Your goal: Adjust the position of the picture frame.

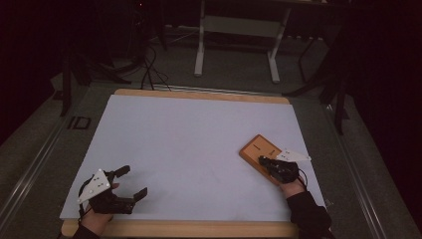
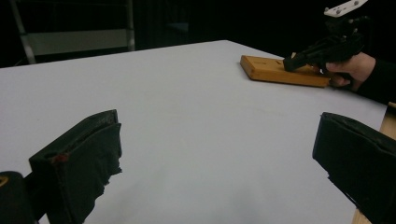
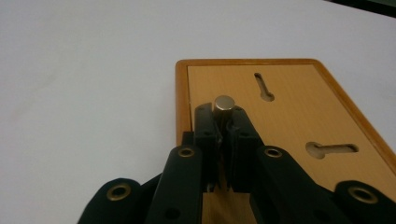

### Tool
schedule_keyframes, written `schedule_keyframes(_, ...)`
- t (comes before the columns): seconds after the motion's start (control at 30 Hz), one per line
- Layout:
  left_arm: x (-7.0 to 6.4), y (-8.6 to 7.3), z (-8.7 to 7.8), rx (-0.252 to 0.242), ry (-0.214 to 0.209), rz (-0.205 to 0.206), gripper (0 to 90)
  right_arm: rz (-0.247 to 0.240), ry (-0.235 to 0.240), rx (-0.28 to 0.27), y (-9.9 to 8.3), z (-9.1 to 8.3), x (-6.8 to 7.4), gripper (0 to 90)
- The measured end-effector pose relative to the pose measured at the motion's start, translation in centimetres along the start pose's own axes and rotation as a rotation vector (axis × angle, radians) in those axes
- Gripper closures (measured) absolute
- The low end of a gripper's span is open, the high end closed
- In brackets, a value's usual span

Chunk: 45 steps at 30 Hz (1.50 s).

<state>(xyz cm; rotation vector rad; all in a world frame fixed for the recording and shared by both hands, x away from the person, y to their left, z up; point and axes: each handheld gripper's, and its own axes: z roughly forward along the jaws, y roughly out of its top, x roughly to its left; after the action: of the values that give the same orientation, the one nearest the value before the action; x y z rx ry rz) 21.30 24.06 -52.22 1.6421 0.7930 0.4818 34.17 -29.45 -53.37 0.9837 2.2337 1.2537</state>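
Right gripper (image 3: 225,122) fingers clamped on the peg (image 3: 224,106), slick stiff metal, grip low near the board (image 3: 299,112); left gripper (image 1: 125,183) fingers apart.

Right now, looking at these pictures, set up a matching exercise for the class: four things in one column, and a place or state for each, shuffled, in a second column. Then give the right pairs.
Things:
1. left claw
2. right claw
3. wooden board
4. metal peg

Places or states:
A. lies flat at the table's right side
B. open wide, nothing between its jaws
C. stands upright, gripped between two jaws
D. shut on a small cylinder over the board

Pairs: 1-B, 2-D, 3-A, 4-C
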Motion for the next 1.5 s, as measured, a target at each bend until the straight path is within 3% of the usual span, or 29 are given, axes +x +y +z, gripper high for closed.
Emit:
schedule_keyframes(0.2, 0.0, 0.0, 0.0, 0.0, 0.0, -0.001, 1.5, 0.023, 0.011, -0.009, 0.4, -0.5, -0.2, 84.9)
schedule_keyframes(0.4, 0.0, 0.0, 0.0, 0.0, -0.001, -0.002, 1.5, 0.003, 0.016, -0.032, 1.2, -1.2, -0.2, 85.0)
schedule_keyframes(0.9, 0.0, 0.0, 0.0, -0.001, -0.001, 0.001, 1.5, -0.059, 0.073, -0.11, 6.2, -2.8, 1.1, 84.9)
schedule_keyframes(1.2, -0.1, 0.0, -0.1, 0.0, -0.003, 0.005, 1.5, -0.116, 0.14, -0.114, 8.6, -1.6, 2.7, 84.8)
schedule_keyframes(1.5, -0.1, 0.0, -0.1, -0.002, -0.006, 0.004, 1.5, -0.154, 0.21, -0.102, 9.8, 1.2, 4.7, 84.8)
